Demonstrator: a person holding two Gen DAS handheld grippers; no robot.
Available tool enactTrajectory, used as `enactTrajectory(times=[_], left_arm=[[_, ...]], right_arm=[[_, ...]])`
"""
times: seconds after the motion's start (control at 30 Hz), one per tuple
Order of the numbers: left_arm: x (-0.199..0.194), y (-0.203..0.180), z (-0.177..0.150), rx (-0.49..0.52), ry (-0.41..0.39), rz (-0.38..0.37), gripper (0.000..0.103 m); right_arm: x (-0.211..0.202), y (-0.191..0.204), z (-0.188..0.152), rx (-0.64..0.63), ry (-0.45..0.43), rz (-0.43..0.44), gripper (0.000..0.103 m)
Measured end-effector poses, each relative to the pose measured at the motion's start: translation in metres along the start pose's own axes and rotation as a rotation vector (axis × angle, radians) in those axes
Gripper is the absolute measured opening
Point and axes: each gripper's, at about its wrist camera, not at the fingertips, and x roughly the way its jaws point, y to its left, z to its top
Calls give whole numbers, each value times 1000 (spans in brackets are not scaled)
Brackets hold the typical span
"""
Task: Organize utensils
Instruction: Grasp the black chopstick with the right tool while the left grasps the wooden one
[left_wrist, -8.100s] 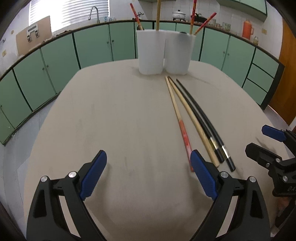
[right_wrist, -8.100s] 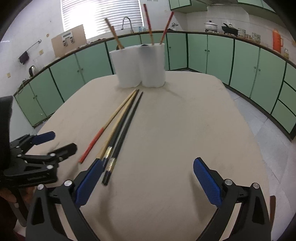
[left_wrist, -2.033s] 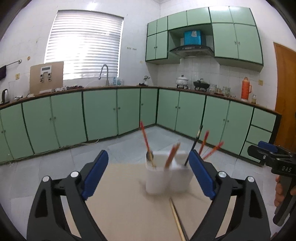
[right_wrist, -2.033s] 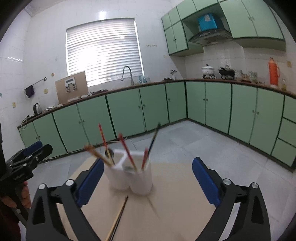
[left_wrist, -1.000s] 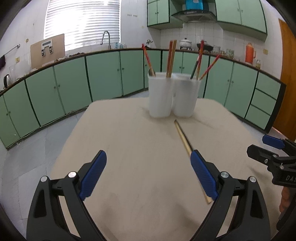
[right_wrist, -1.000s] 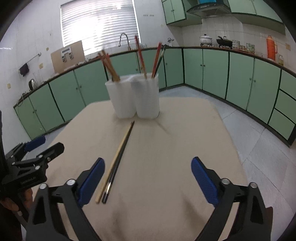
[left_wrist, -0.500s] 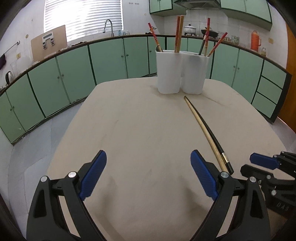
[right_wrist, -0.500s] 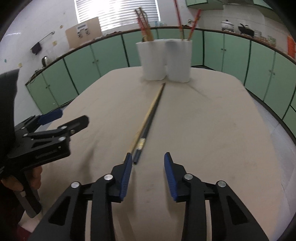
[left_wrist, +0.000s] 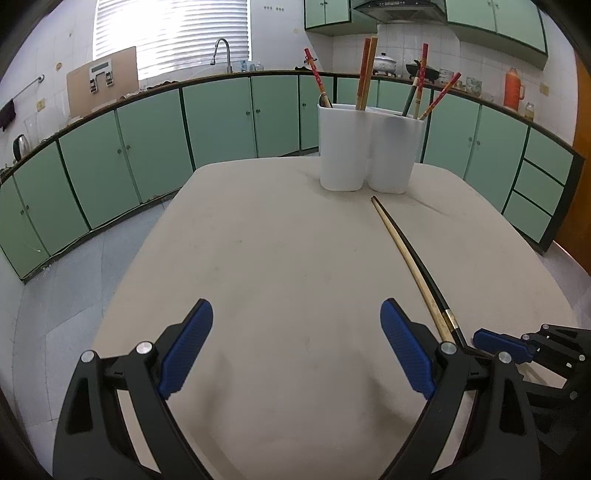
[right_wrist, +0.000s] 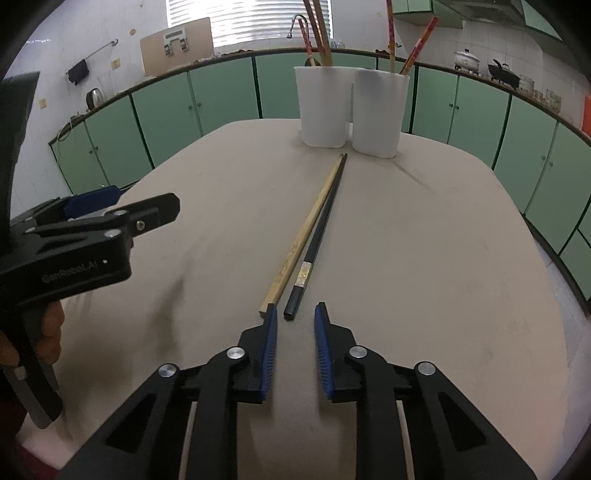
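A tan wooden chopstick (right_wrist: 303, 236) and a black chopstick (right_wrist: 321, 229) lie side by side on the beige table (right_wrist: 424, 258), pointing at a white two-cup utensil holder (right_wrist: 351, 110) that holds several chopsticks. My right gripper (right_wrist: 295, 317) is partly closed, empty, its tips just behind the near ends of both chopsticks. My left gripper (left_wrist: 295, 325) is wide open and empty over the table, left of the chopsticks (left_wrist: 417, 273). The holder (left_wrist: 369, 147) stands at the far edge.
Green kitchen cabinets (left_wrist: 221, 118) ring the room beyond the table. The left gripper body (right_wrist: 85, 236) shows at the left of the right wrist view; the right gripper (left_wrist: 535, 354) shows at the lower right of the left wrist view.
Eight seconds ago several chopsticks lay on the table; two lie there now. Both grippers came back down from the holder. The right gripper narrowed and moved up to the chopsticks' near ends.
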Motion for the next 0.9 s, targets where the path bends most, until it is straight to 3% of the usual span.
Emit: enactTrajectory(times=[0.1, 0.17, 0.37, 0.77, 0.9], left_arm=[[0, 1, 0, -1, 1, 0, 89], [1, 1, -1, -2, 3, 0, 89], [1, -2, -1, 8, 8, -10, 89], [6, -40, -3, 59, 34, -92, 89], [12, -58, -7, 51, 74, -138, 79]], right_arm=[[1, 1, 0, 0, -5, -8, 16], [1, 3, -2, -5, -8, -18, 7], [-3, -6, -4, 29, -18, -24, 6], [-16, -68, -10, 184, -21, -107, 6], [-21, -77, -11, 198, -30, -114, 6]])
